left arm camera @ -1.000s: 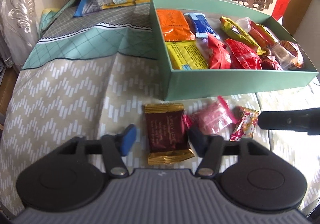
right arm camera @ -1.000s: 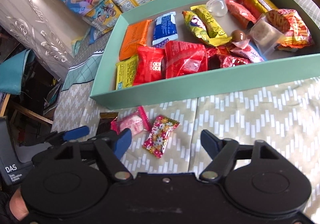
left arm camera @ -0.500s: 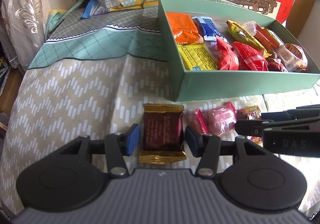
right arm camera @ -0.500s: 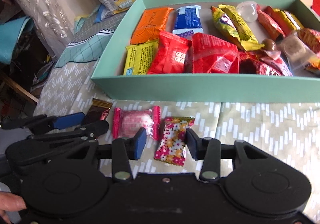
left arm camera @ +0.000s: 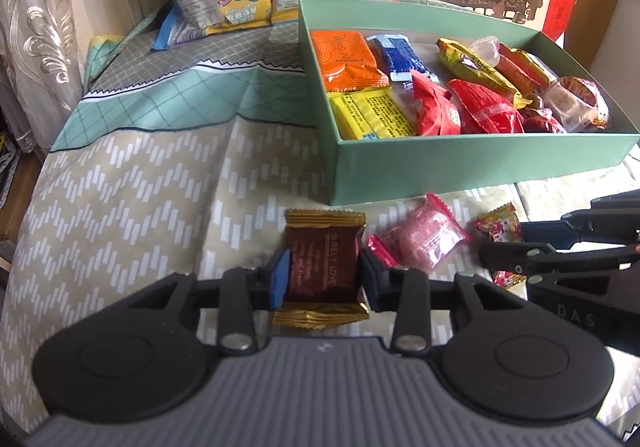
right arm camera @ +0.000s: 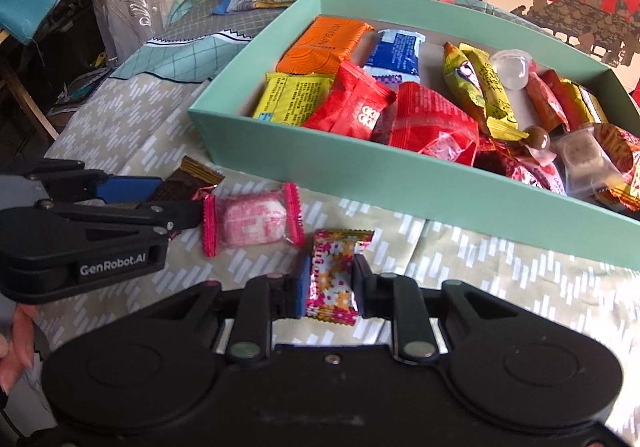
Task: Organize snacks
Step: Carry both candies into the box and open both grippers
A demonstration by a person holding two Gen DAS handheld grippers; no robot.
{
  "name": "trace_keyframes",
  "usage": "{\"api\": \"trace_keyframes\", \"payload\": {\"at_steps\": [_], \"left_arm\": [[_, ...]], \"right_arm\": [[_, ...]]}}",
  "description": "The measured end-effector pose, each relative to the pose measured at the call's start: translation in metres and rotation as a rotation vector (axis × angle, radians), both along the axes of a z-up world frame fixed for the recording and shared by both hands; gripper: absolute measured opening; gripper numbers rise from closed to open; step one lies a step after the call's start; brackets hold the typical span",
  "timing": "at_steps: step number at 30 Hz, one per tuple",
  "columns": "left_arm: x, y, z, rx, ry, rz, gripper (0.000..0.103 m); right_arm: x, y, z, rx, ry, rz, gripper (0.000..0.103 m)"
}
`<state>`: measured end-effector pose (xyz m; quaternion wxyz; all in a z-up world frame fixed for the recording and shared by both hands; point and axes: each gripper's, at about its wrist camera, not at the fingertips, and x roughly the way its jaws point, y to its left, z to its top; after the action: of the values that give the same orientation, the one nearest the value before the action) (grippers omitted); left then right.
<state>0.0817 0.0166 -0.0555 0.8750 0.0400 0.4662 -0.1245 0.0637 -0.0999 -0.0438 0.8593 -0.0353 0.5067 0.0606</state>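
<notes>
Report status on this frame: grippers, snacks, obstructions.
Left gripper shut on brown chocolate packet. Right gripper shut on floral candy. Pink candy loose between them. Green box ahead, unobstructed.

The left tongs (left arm camera: 323, 279) and right tongs (right arm camera: 328, 287) are matt black plastic with dull blue rubbery pads (left arm camera: 280, 279) and small shiny metal pivot pins. The brown chocolate packet (left arm camera: 322, 259) is glossy foil with crimped gold ends. The pink candy (right arm camera: 253, 219) sits in clear, shiny film with red serrated edges; the floral candy (right arm camera: 332, 275) wears crinkly glossy wrap. The green box (left arm camera: 460, 173) looks like smooth matt cardboard, holding shiny plastic and foil wrappers. The table (left arm camera: 120, 199) is covered in soft woven cloth, matt and slightly wrinkled. The curtain (left arm camera: 36, 27) is sheeny embroidered fabric.
</notes>
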Motion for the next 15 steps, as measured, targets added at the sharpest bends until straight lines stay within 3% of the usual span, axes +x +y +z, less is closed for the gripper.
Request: {"api": "trace_keyframes", "payload": {"at_steps": [15], "left_arm": [[-0.01,0.005,0.019,-0.07,0.024,0.048,0.037]], "right_arm": [[-0.018,-0.025,0.015,0.104,-0.006,-0.031,0.021]]}}
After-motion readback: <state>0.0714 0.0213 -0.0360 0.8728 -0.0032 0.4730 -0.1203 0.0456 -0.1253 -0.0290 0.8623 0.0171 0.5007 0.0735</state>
